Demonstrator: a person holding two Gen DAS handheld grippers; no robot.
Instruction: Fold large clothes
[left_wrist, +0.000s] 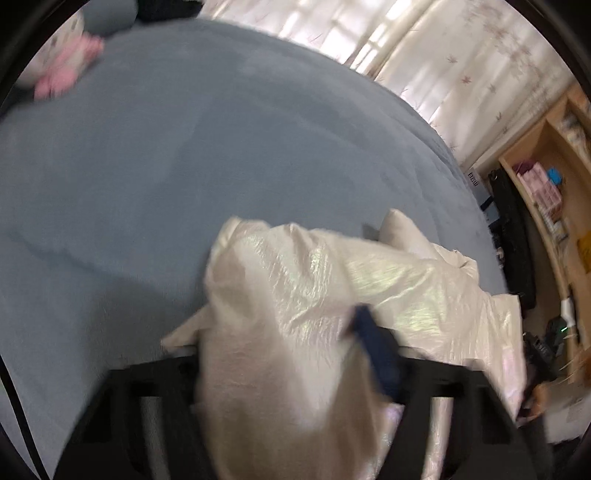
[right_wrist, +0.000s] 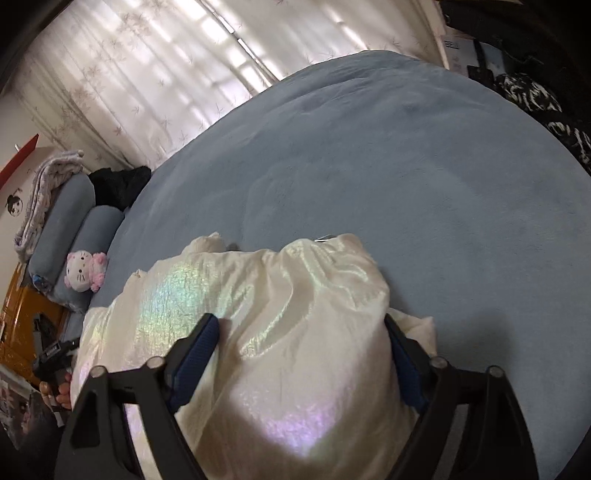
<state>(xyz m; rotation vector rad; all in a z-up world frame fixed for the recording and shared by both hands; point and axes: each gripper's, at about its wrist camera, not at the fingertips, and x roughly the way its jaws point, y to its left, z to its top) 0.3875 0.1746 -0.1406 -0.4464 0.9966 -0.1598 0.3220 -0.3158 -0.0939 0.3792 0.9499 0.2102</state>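
Cream iridescent garment lay bunched at the near edge of the blue-covered bed. Right gripper stood with fingers spread, a fold of garment bulging between them. Left gripper: fabric draped over it, one blue pad showing; grip could not be told. Plush cat lay against the bolsters

The cream garment is thin, crinkled cloth with a glossy, iridescent sheen, flashing green and pink. Under it the bed wears a matt, soft blue-grey plush cover. The right tongs look like matt black plastic with blue pads. The toy is fuzzy plush.
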